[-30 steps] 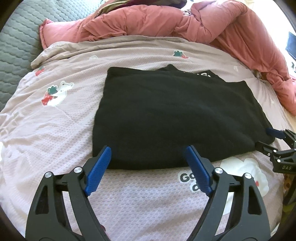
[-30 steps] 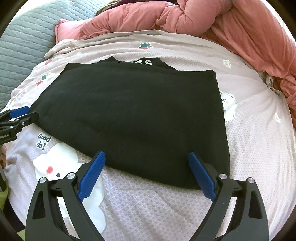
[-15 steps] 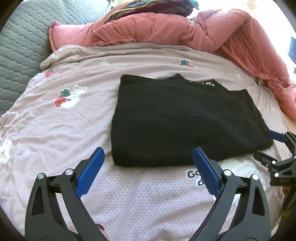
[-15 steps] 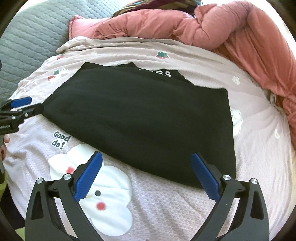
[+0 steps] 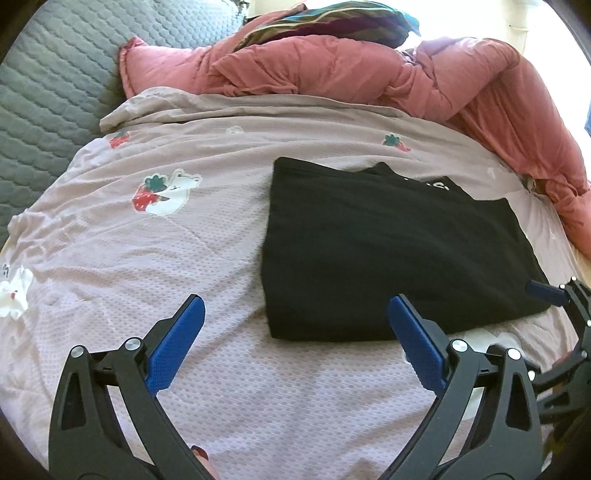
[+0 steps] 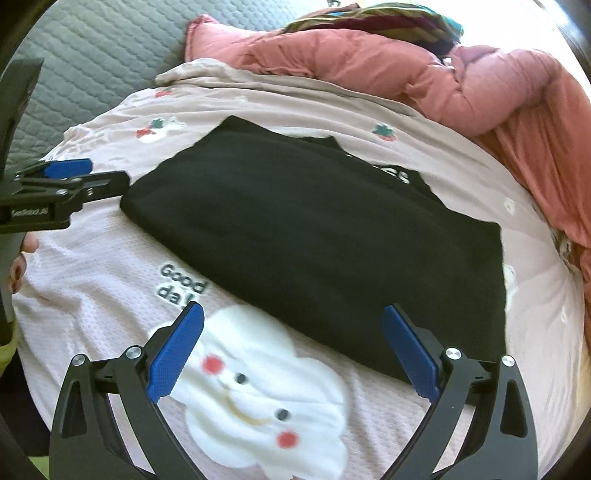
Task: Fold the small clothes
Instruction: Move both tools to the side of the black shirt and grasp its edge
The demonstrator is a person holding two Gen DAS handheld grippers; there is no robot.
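Observation:
A black garment (image 5: 388, 251) lies folded into a flat rectangle on the pale pink printed bedsheet (image 5: 147, 266); a collar with white lettering peeks out at its far edge. My left gripper (image 5: 295, 306) hovers open over the sheet at the garment's near left corner, holding nothing. My right gripper (image 6: 293, 310) is open too and empty, above a white cloud print just short of the garment (image 6: 314, 229). The right wrist view also shows the left gripper (image 6: 88, 175) at the far left, beside the garment's corner.
A rumpled salmon-pink duvet (image 5: 369, 74) is heaped along the far and right sides, with a striped cloth (image 5: 332, 22) on top. Grey quilted fabric (image 5: 55, 92) borders the left. A hand's fingers (image 6: 22, 258) show at the left edge.
Both grippers have drawn back from the garment's near edge, which now lies clear of their fingers. The left one's jaws have spread wider and it has shifted left.

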